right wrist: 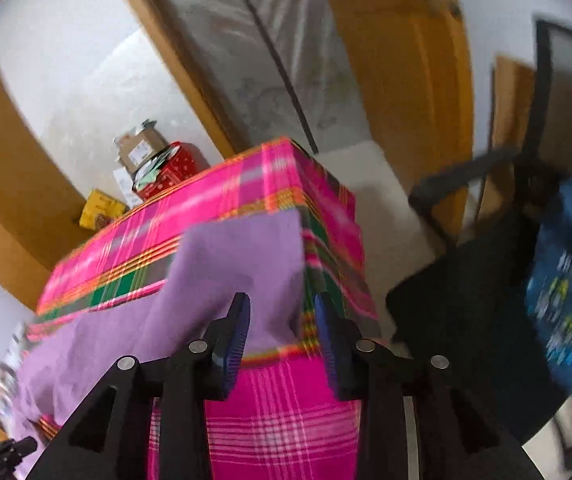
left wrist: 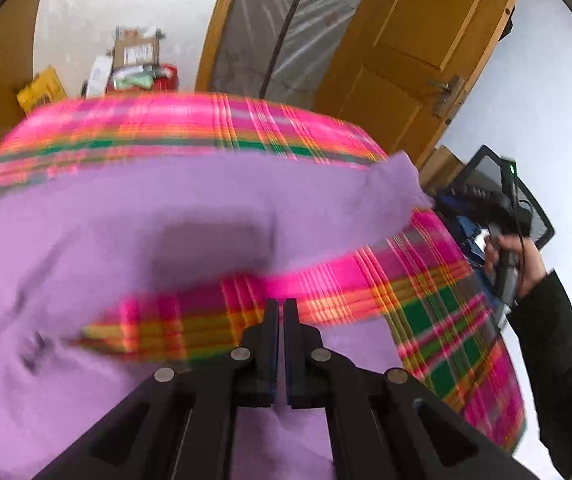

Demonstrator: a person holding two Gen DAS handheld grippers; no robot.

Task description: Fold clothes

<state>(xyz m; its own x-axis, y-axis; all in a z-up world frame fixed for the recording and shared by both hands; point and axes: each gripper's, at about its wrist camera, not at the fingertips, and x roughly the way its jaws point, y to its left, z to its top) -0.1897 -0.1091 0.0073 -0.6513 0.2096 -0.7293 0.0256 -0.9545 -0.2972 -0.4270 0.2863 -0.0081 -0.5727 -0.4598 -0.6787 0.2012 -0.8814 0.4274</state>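
Plaid table w/ purple garment; left gripper pinched, right gripper apart

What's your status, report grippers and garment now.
Left gripper shut, over the purple garment. Right gripper open, holding nothing. Garment spread on plaid-covered table. Nothing in the way.

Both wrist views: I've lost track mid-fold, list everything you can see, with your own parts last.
Purple garment: one, lilac, spread across the table, one end draped over its corner.
Plaid tablecloth: one, pink with green and orange stripes, covering the table.
Boxes: several, brown, red and yellow, piled by the far wall.
Door: one, brown wood, behind the table.
Chair: one, black, right of the table.
Blue cloth: one, printed, on the chair.
Left gripper: black, jaws closed, over the garment.
Right gripper: black, jaws apart at the table corner.
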